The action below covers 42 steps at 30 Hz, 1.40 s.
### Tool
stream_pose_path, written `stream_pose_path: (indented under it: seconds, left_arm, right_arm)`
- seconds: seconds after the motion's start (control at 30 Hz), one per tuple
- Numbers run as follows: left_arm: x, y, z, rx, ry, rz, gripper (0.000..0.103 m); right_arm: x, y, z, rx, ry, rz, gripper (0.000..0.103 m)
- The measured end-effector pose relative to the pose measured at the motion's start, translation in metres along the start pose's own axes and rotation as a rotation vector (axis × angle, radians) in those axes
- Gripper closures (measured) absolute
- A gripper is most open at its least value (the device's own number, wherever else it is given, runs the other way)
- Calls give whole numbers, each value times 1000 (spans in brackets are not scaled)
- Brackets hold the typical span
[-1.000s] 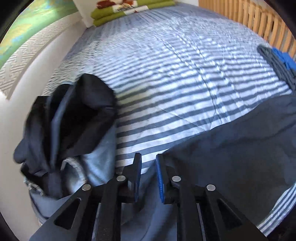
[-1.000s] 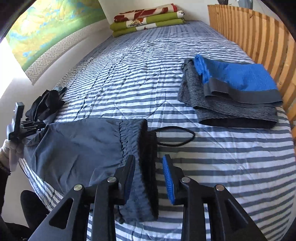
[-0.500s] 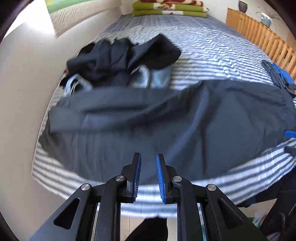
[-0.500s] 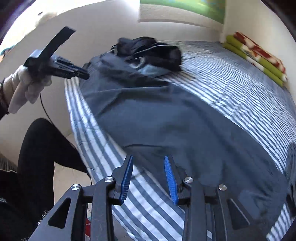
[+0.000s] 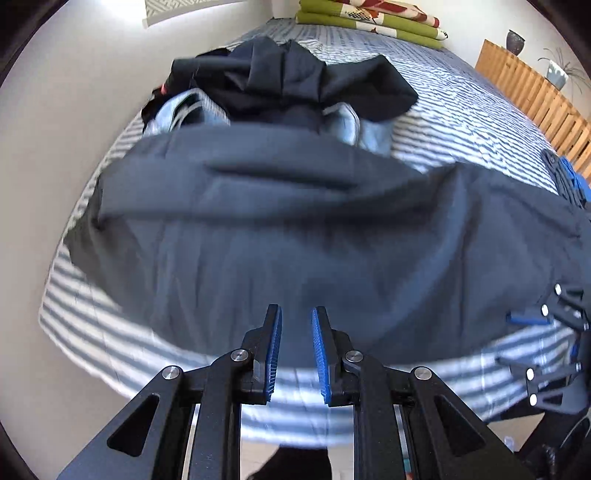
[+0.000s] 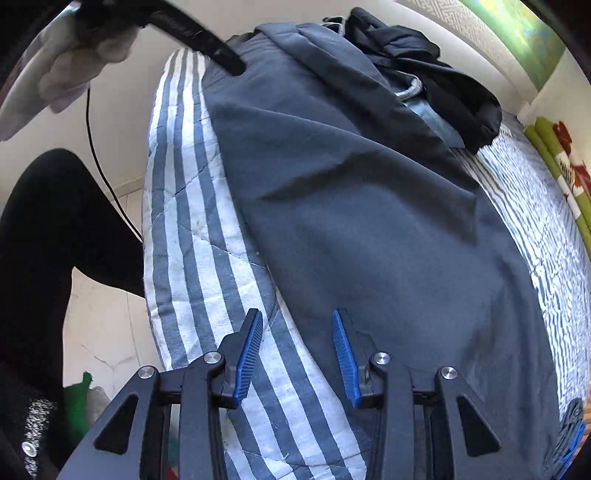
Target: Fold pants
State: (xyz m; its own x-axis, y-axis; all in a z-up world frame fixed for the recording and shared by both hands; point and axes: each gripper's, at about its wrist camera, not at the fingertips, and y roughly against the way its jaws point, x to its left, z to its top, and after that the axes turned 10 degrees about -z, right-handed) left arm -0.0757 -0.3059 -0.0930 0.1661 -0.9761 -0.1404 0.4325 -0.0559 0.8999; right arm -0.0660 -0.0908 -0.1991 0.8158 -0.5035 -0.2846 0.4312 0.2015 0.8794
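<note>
The dark grey pants (image 5: 314, 240) lie spread flat across the near part of the striped bed (image 5: 110, 332). My left gripper (image 5: 296, 314) hovers over their near edge, its jaws a narrow gap apart with nothing between them. In the right wrist view the pants (image 6: 369, 221) run along the bed's edge. My right gripper (image 6: 297, 317) hangs over that edge where the pants meet the striped cover (image 6: 192, 240); its jaws are opening and nothing is between them. A gloved hand (image 6: 74, 55) holds the left gripper (image 6: 221, 55) at the far end of the pants.
A heap of dark clothes and pale jeans (image 5: 288, 85) lies just behind the pants. Folded blankets (image 5: 369, 22) sit at the bed's head, beyond a wooden slatted rail (image 5: 535, 96) on the right. A person's black-clad leg (image 6: 55, 221) and a cable (image 6: 107, 177) are beside the bed.
Both grippers have swung from the pants' ends to the bed's near edge and rolled. The right jaws have widened. The pants now lie spread out flat.
</note>
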Motion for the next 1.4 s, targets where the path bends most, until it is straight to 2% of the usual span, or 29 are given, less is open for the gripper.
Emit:
stream_pose_path:
  seconds: [0.1,0.23,0.3,0.37,0.43,0.47,0.53,0.6,0.73,0.8,0.83,0.93,1.07,1.17,1.23,1.33,1.4]
  left_arm:
    - [11,-15,38,14,-1,3,85]
    - [29,-18,100,-76,52,50,85]
    - [37,-20,118,-89,74,79,85]
    - [42,-15,125,-89,96,65,85]
    - [36,2,118,-131,68,62,85]
    - [35,13,111,-149,59,59,85]
    - [34,33,92,-155,55,16,85]
    - [31,47,69,-151,37,10,85]
    - [17,63,1,-103,-3,-21,85]
    - [12,62,-27,-73,-3,-40,85]
    - [8,60,-44,-60,-8,-53,85]
    - [-12,43,-61,-24,-39,-95,85]
    - [-45,18,-70,6,-114,-159,85]
    - [-70,0,-67,18,-146,-208,85]
    - [-87,-13,-58,18,-178,-235,85]
    - [-110,-26,-45,4,-240,-237,85]
    - [-121,-35,-35,-5,-290,-195,85]
  right_arm:
    - [-3,-7,-3,26,-26,2,69]
    - [-3,-11,-5,36,-53,14,70]
    - [-4,-11,-6,46,-55,18,70]
    - [-3,-7,-7,47,-41,6,70]
    - [-4,4,-6,10,-40,4,68]
    - [-2,10,-4,-10,-32,9,60]
    - [5,12,1,-34,9,-1,53]
    - [13,5,7,-32,51,-18,52]
    - [27,-13,18,5,150,-46,53]
    - [15,-14,23,19,104,-11,77]
    - [5,-15,27,39,57,15,101]
    - [-32,-10,43,33,-106,111,102]
    - [-84,-6,51,17,-295,216,102]
    - [-110,-10,50,22,-384,275,102]
    - [-123,-14,58,25,-419,285,102]
    - [-135,-12,57,24,-449,308,102]
    - [-141,-12,59,27,-456,322,102]
